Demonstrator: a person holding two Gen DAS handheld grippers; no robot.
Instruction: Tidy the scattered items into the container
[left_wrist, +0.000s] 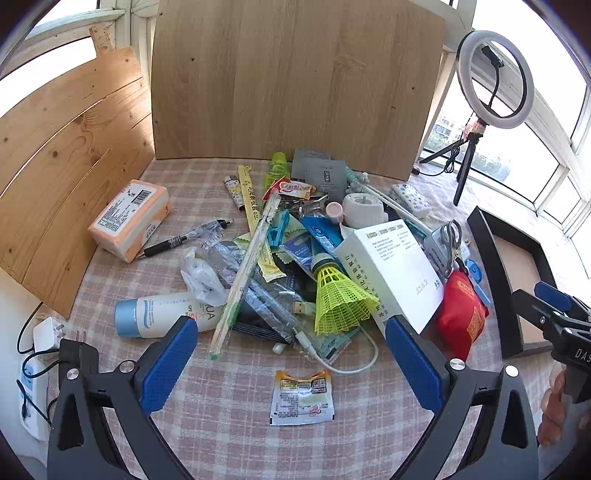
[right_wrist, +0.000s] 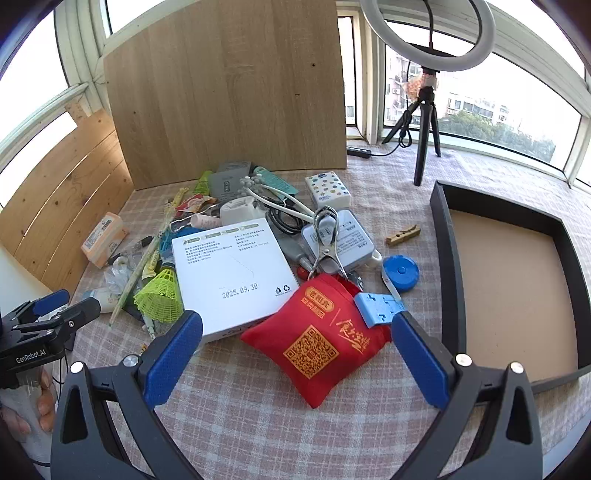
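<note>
Tilting downward, both hand-held grippers, left (left_wrist: 291, 354) and right (right_wrist: 297, 356), hover released above the clutter (left_wrist: 295, 258).

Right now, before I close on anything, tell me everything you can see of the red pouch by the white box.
The red pouch is a soft, puffy fabric bag with gold print: a logo, brush-style characters and a QR code. It lies flat on the checked cloth, turned corner-on like a diamond. Its upper left edge overlaps the white box, and a light blue plastic piece rests at its upper right corner. It sits ahead of the open right gripper, untouched.
</note>
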